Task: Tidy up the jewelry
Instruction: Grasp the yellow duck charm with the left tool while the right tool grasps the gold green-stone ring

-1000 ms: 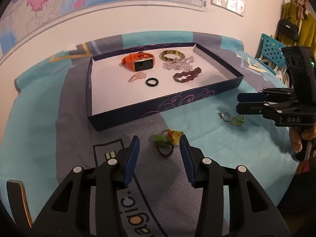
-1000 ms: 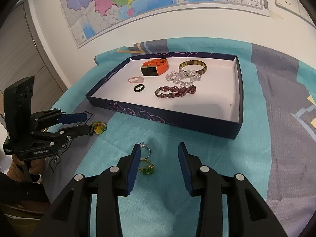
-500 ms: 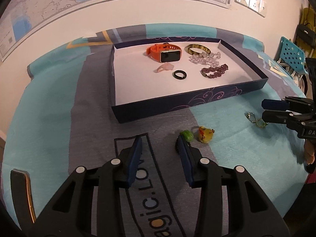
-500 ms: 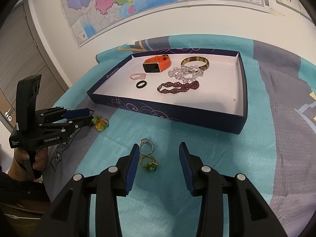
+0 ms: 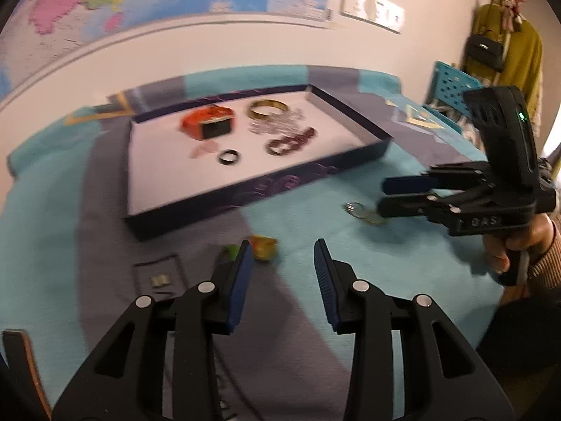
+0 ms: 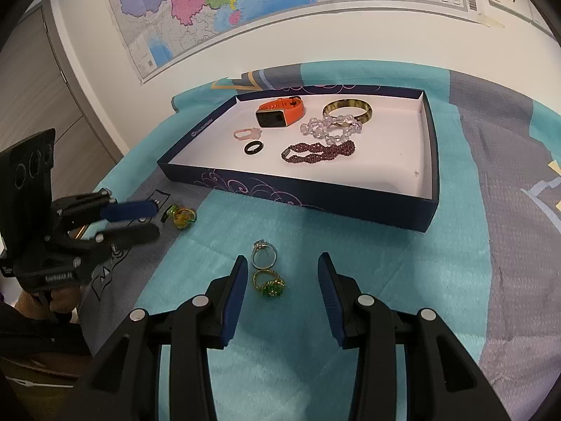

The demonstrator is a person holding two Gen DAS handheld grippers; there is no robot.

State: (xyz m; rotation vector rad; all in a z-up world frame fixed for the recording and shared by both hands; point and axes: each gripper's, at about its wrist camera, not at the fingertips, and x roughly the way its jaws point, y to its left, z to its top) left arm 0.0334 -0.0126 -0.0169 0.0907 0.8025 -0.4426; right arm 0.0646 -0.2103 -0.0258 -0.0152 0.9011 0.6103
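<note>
A dark blue tray [image 6: 315,194] holds an orange watch [image 6: 280,112], a gold bangle [image 6: 347,110], a clear bead bracelet [image 6: 329,128], a maroon bead bracelet [image 6: 319,152], a black ring [image 6: 253,147] and a pink ring [image 6: 247,134]. On the cloth in front lie a silver ring [image 6: 263,256] and a gold ring with a green stone [image 6: 269,285], just ahead of my open right gripper [image 6: 280,273]. A yellow-green ring [image 6: 182,215] [image 5: 263,247] lies by my open left gripper [image 5: 282,256], close to its left finger.
A teal and grey cloth [image 6: 385,280] covers the table. A wall with a map [image 6: 245,0] stands behind the tray. A blue chair [image 5: 452,87] and hanging clothes [image 5: 505,52] are at the right in the left wrist view.
My left gripper has swung right, so the yellow-green ring now sits at its left finger; the view is blurred. My right gripper has come closer to the two rings.
</note>
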